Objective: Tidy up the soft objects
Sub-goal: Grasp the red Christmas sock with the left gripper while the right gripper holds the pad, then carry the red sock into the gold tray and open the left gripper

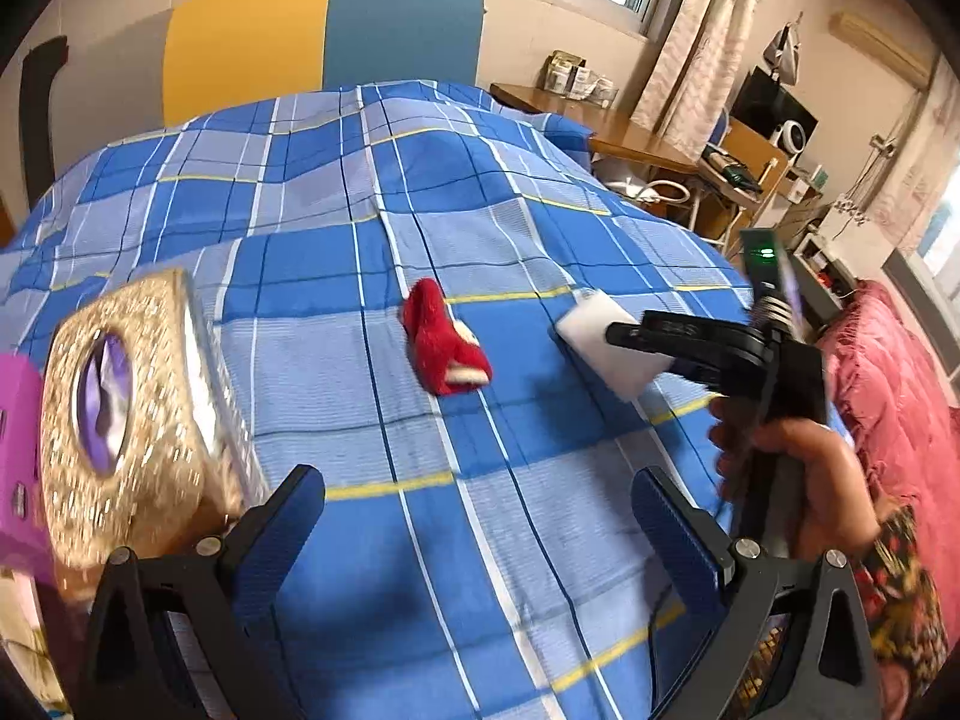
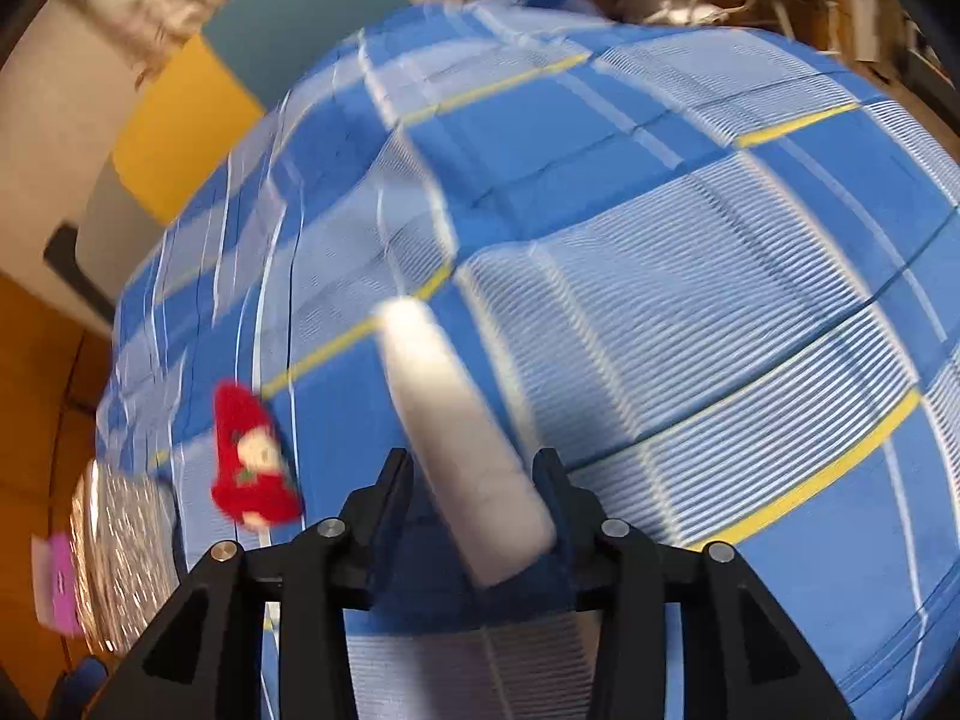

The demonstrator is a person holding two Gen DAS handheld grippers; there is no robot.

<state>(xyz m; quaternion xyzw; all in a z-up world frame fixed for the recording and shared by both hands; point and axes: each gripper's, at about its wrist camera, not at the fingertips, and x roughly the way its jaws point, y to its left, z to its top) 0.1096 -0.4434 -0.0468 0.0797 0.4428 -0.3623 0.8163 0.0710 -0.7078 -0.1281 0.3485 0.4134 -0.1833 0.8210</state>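
Between your right hand-held gripper [image 2: 474, 480] fingers you are holding a white sponge [image 2: 456, 438], jaws closed on its flat sides, its long axis running forward along the fingers and lifted above the bed [image 2: 720, 300]. Your left hand-held gripper [image 1: 480, 516] is hanging open and empty. Ahead of it the red plush [image 1: 447, 342] is lying on the bed, and the gold box [image 1: 132, 414] is sitting just left of it. That box, I judge, is the sponge's likely destination, lying well left of your right hand.
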